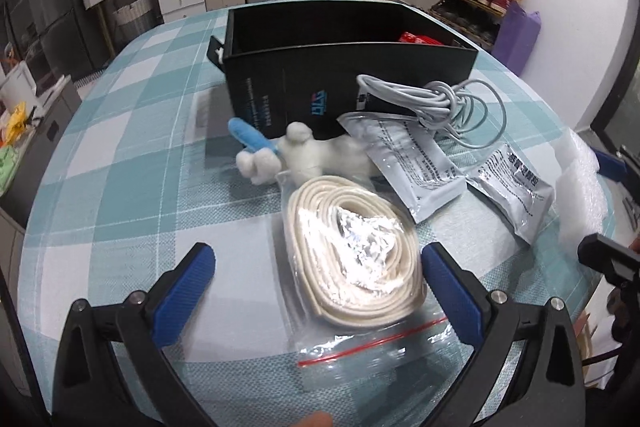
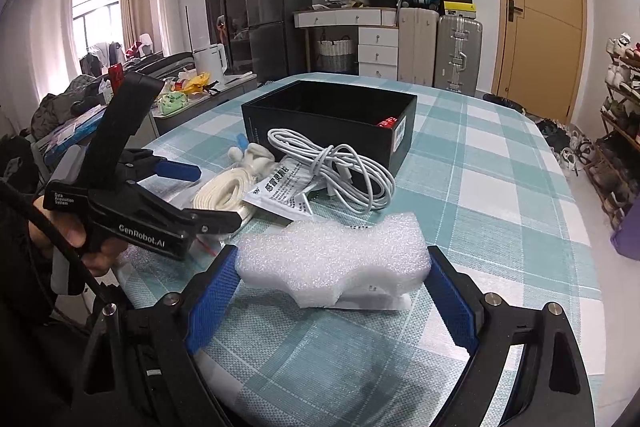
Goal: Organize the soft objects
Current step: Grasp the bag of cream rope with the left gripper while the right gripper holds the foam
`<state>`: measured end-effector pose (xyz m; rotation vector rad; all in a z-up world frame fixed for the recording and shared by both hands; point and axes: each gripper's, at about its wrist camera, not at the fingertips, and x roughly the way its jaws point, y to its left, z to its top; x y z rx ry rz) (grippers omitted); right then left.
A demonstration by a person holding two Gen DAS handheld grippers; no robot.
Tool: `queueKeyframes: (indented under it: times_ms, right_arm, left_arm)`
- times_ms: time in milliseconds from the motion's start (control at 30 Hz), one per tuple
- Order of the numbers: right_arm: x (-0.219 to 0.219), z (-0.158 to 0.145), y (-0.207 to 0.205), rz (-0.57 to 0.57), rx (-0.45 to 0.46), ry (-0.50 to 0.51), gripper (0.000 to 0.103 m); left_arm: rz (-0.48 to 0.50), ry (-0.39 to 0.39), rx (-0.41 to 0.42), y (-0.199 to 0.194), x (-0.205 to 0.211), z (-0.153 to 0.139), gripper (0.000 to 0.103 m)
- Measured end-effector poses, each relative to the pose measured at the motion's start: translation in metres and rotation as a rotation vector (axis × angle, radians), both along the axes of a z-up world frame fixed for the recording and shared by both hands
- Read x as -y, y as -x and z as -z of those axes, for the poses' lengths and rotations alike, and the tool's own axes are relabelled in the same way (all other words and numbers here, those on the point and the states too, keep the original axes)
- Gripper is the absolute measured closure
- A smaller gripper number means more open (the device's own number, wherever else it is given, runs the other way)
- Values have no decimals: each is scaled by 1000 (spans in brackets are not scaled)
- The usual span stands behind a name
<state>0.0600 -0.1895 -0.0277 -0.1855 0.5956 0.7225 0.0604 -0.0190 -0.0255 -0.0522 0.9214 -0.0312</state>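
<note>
On tablecloth [image 1: 120, 155], 2 sachets [image 1: 416, 167], 1 box [image 1: 320, 67]

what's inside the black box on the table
Something red shows at one end inside the black box. The box's near wall hides the rest of its floor in both views.

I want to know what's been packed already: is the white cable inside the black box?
No, the white cable lies coiled on the tablecloth in front of the black box, outside its walls.
</note>
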Motion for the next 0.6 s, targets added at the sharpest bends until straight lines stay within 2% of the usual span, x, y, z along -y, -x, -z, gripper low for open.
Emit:
queueKeyframes:
  times_ms: [200,333,433,500,600]
  right_arm:
    - [-4,-1,1,-7,0,5,12]
    - [-6,-1,1,-11,1,8,12]
    - [-10,-1,2,-17,1,10,12]
    - [-11,-1,1,-18,1,9,12]
    - [-14,-2,2,-22,5,11,12]
  left_arm:
    - [16,34,-8,-4,1,2,2]
    - [20,1,-1,-3,4,2,12]
    - [34,10,19,2,3,-1,29]
    - [50,25,36,6,3,-3,49]
    - [63,37,54,10,4,-4,63]
